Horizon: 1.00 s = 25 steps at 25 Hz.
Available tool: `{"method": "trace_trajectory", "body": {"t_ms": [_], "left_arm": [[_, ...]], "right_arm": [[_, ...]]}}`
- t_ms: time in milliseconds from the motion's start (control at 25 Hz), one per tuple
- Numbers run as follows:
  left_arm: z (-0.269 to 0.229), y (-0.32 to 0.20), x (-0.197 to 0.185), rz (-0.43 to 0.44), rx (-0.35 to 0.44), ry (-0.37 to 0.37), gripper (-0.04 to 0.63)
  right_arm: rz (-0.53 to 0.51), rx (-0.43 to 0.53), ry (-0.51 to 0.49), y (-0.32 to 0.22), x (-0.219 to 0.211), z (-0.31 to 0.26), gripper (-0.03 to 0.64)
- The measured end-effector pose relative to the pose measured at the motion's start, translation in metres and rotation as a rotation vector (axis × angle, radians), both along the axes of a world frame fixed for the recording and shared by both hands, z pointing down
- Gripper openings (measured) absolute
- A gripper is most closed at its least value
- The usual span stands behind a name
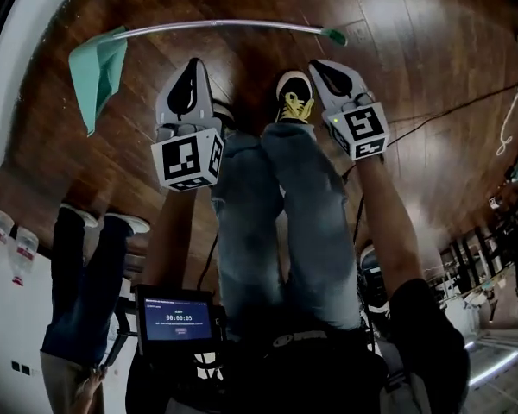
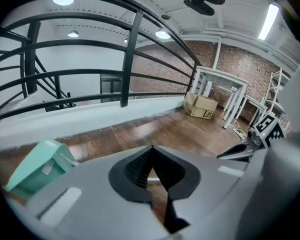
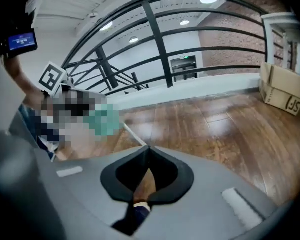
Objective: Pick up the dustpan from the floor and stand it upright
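A teal dustpan lies on the dark wooden floor at the upper left of the head view. Its long metal handle runs right to a green tip. My left gripper hangs over the floor just below the handle, jaws shut and holding nothing. My right gripper is level with it near the handle's green end, also shut and empty. In the left gripper view the pan sits low at the left, beyond the gripper. The right gripper view shows my gripper and the handle running up-left from its tips.
The wearer's jeans and yellow-laced shoe stand between the grippers. Another person's legs are at the left. A black cable crosses the floor at the right. A cardboard box and white frames stand by the black railing.
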State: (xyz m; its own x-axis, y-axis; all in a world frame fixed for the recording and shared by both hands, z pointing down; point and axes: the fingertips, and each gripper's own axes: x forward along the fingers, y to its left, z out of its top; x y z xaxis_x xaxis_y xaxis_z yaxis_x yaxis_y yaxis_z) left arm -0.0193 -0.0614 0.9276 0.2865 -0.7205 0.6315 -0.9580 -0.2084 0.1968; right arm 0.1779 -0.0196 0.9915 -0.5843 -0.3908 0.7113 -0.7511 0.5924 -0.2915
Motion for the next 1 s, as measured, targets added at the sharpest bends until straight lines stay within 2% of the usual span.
{"method": "trace_trajectory", "body": {"t_ms": [40,80,120,280,400,520,680,840,1000], "left_arm": [[0.012,-0.001,0.003,-0.006,-0.006,0.002,0.02],[0.023,-0.001,0.005,-0.015,-0.017,0.009,0.02],[0.032,0.0,0.008,-0.022,-0.032,0.018,0.02],[0.05,0.009,0.006,-0.018,-0.073,0.026,0.02],[0.055,0.009,0.008,-0.004,-0.079,0.031,0.02],[0.059,0.007,0.009,0.012,-0.08,0.024,0.02],[0.059,0.002,0.011,0.014,-0.078,0.023,0.02],[0.038,0.001,0.013,-0.004,-0.074,0.0,0.02],[-0.02,-0.007,0.004,-0.017,-0.052,0.011,0.02]], "right_arm": [[0.016,0.008,0.022,-0.003,0.011,0.016,0.055],[0.033,0.008,0.046,-0.006,0.022,0.03,0.225],[0.06,0.004,0.073,-0.007,0.033,0.044,0.309],[0.225,-0.012,0.199,-0.015,0.081,0.093,0.333],[0.304,-0.052,0.267,-0.018,0.111,0.127,0.334],[0.281,-0.097,0.32,-0.014,0.12,0.16,0.319],[0.348,-0.104,0.347,-0.023,0.124,0.172,0.085],[0.395,-0.047,0.345,-0.04,0.124,0.134,0.075],[0.359,0.083,0.382,-0.072,0.102,0.046,0.077]]}}
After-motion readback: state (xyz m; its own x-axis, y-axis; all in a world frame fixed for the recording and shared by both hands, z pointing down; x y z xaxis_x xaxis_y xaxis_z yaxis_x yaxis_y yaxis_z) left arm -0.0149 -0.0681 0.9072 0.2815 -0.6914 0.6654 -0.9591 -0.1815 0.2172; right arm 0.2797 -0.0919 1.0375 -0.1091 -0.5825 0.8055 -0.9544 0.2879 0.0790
